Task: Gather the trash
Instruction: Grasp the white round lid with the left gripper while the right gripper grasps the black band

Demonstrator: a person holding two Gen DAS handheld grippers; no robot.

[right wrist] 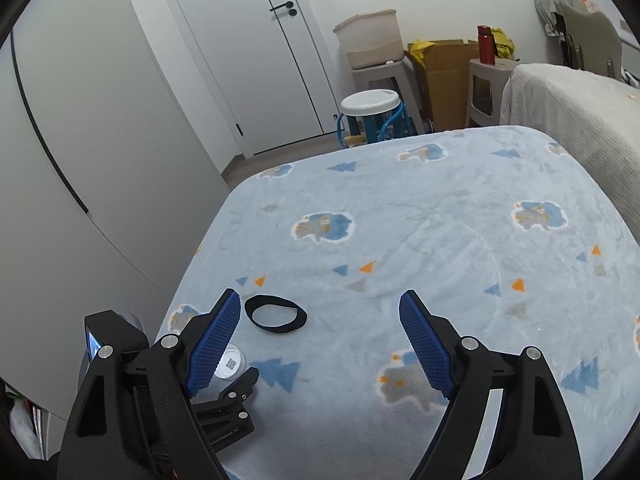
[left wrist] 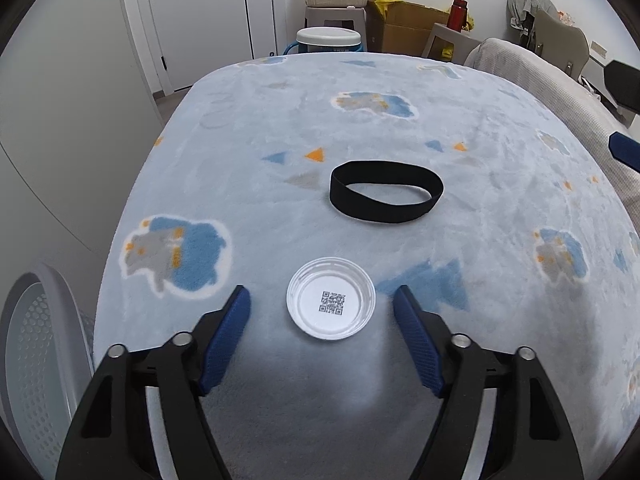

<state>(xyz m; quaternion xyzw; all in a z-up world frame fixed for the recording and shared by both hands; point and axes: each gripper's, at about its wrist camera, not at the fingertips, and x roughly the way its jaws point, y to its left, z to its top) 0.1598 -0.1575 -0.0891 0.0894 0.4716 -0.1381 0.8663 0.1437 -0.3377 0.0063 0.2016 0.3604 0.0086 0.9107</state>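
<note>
On the fleece blanket (left wrist: 400, 128), pale blue and printed with animals and small triangles, two items are seen: a round white plastic lid (left wrist: 331, 298) with a QR code at its centre, and a black elastic band (left wrist: 386, 192) lying in a flat loop further from the camera. The surface under the blanket cannot be identified (a bed or a bench, it is not shown).

The left gripper (left wrist: 322, 300) is held low over the blanket with its jaws wide apart, and the lid is framed between the two blue pads without being touched by either. In the right wrist view the same lid (right wrist: 231, 365) is partly hidden behind a blue finger, with the left gripper (right wrist: 224, 396) seen just beside it.

The right gripper (right wrist: 320, 308) is held higher, its jaws likewise spread and nothing gripped; the band (right wrist: 276, 314) is seen between its fingertips but well below them.

A white perforated basket (left wrist: 36, 344) is seen off the blanket's left edge. Beyond the far edge, a white-topped stool (right wrist: 370, 104), a cardboard box (right wrist: 444, 76) and a red bottle (right wrist: 484, 44) are visible near a white door (right wrist: 248, 52).
</note>
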